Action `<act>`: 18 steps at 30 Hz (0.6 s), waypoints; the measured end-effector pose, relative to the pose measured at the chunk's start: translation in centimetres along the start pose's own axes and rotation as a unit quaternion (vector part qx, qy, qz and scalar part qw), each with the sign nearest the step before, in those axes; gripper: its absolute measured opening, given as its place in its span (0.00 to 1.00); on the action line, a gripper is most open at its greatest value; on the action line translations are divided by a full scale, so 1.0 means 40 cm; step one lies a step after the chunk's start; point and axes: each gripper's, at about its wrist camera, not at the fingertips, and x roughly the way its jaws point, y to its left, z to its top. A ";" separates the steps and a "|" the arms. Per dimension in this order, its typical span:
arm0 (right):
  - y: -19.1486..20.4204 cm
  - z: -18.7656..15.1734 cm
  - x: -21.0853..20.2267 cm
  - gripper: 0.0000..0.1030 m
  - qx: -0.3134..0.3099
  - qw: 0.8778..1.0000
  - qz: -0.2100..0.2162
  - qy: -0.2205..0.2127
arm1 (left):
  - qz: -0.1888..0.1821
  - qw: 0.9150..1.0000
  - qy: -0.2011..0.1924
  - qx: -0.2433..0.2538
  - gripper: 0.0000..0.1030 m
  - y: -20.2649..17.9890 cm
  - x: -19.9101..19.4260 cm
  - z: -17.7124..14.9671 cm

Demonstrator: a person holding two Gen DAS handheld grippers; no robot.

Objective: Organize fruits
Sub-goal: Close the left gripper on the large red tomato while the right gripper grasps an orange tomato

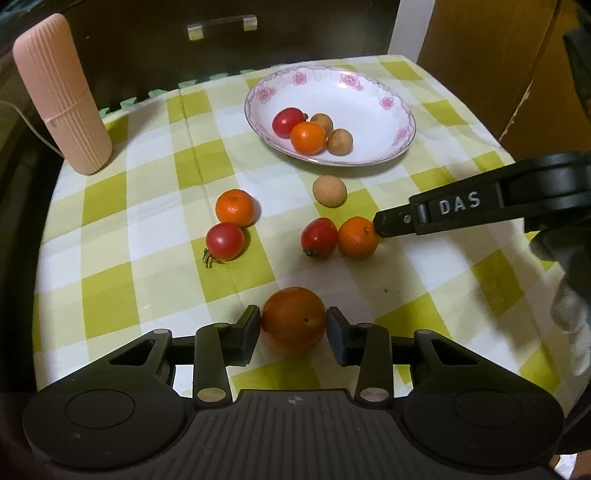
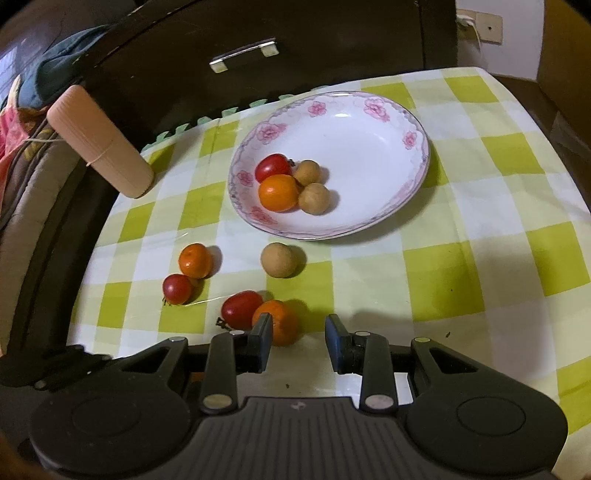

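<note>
My left gripper [image 1: 293,323] is shut on a large orange-red tomato [image 1: 293,319] low over the checked cloth. My right gripper [image 2: 299,328] is open and empty; its left finger [image 2: 264,332] touches a small orange [image 2: 280,326] that lies beside a red tomato [image 2: 240,308]. In the left wrist view the right gripper's finger [image 1: 391,223] meets that orange [image 1: 357,237] next to the tomato [image 1: 318,237]. A flowered white plate [image 1: 369,92] [image 2: 369,140] holds a tomato, an orange and two brown longans. A loose longan [image 1: 328,191] [image 2: 279,264], an orange [image 1: 235,207] [image 2: 195,260] and a tomato [image 1: 224,242] [image 2: 177,289] lie on the cloth.
A pink ribbed cylinder [image 1: 61,96] [image 2: 99,142] stands at the table's far left edge. A dark drawer front with a metal handle [image 1: 221,26] [image 2: 243,55] is behind the table. A cardboard box [image 1: 491,66] stands to the right.
</note>
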 end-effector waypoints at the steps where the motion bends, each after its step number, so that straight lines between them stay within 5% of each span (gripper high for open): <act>1: -0.004 0.001 0.002 0.29 0.004 1.000 0.001 0.001 | -0.002 1.000 0.000 0.000 0.45 0.000 0.000 0.001; 12: 0.016 0.011 0.053 0.35 -0.008 0.999 0.028 0.019 | -0.006 1.000 0.010 -0.010 0.59 -0.001 0.025 0.006; 18: 0.041 0.008 0.083 0.36 -0.036 0.998 0.037 0.022 | -0.008 1.000 0.015 -0.002 0.59 -0.009 0.037 0.006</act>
